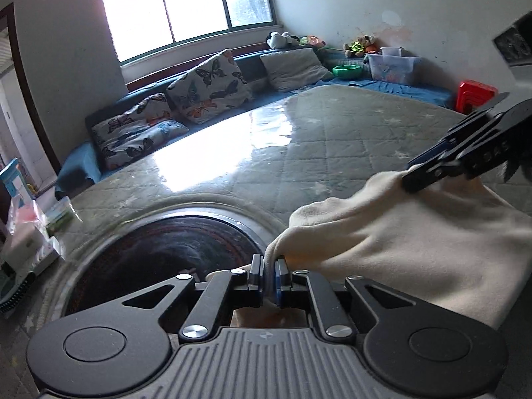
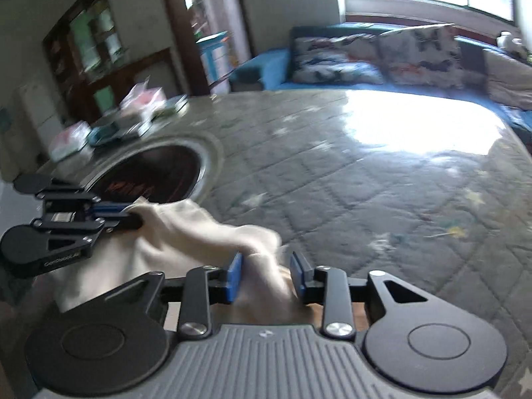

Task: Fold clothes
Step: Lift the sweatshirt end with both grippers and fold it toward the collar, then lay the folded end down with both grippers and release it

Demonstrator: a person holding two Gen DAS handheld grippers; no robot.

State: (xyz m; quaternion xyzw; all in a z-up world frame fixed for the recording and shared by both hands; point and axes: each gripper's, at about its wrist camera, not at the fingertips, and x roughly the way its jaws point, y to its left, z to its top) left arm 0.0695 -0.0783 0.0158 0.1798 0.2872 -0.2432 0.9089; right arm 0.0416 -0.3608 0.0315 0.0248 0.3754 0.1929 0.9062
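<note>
A cream garment (image 1: pixel 409 242) lies bunched at the near edge of the quilted, glass-topped table (image 1: pixel 332 139). My left gripper (image 1: pixel 270 279) is shut on a fold at its left corner, which rises between the blue pads. In the left wrist view my right gripper (image 1: pixel 412 171) comes in from the right, its tips at the garment's far corner. In the right wrist view the right gripper (image 2: pixel 266 277) stands open: the garment (image 2: pixel 212 232) lies between its blue pads, with a gap to the right pad. The left gripper (image 2: pixel 131 214) grips the cloth at the left.
A round dark recess (image 1: pixel 159 259) with a metal rim is set in the table just beyond the garment. Boxes and bags (image 2: pixel 139 106) crowd the table's far left edge. Butterfly cushions (image 1: pixel 206 89) line a blue bench under the window. A red stool (image 1: pixel 475 94) stands at the right.
</note>
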